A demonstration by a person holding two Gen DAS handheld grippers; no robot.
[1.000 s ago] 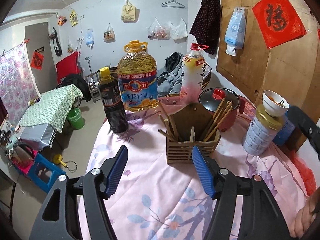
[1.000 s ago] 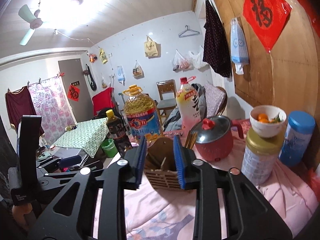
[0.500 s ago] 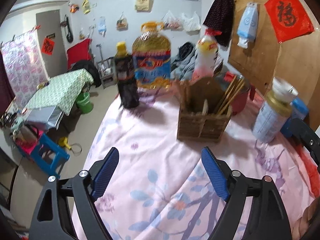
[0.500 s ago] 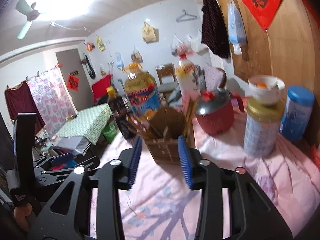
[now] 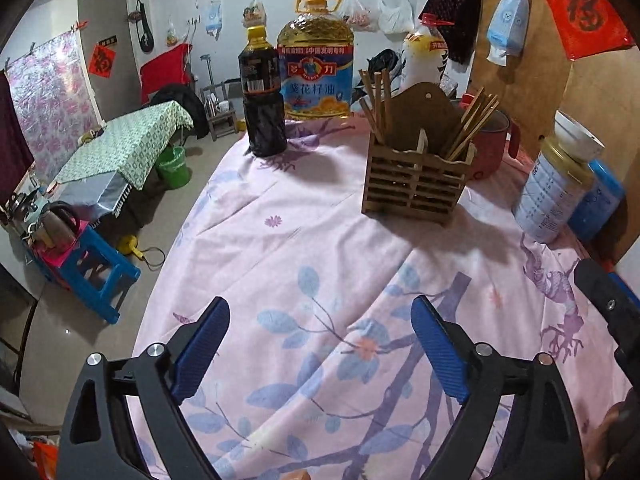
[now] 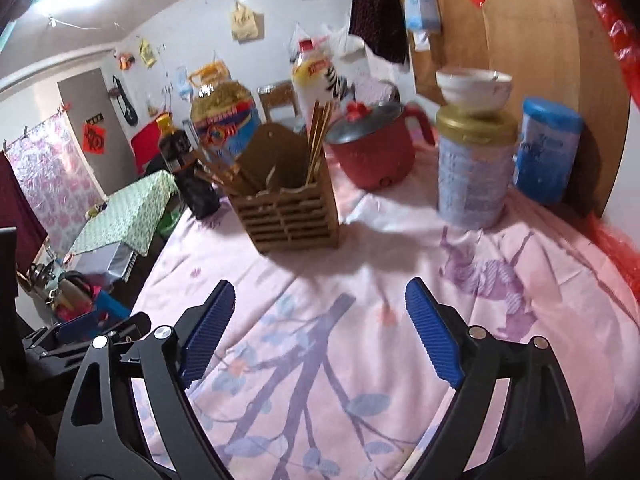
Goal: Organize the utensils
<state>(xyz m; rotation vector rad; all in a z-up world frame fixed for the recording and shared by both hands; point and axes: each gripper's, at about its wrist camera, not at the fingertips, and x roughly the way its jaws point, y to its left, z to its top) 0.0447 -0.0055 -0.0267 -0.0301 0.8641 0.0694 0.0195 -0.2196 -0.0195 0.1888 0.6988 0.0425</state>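
Two wide-open hand-held grippers over a pink flowery tabletop, with the chopsticks in their wooden holder farther back.

From left to right at the back stand a dark sauce bottle, a big oil jug, the slatted wooden holder full of chopsticks, a red pot and a milk powder tin with a bowl on top. The left hand-held gripper and the right hand-held gripper have just been opening; both are spread wide, hold nothing, and are well apart from the holder, above the tabletop.
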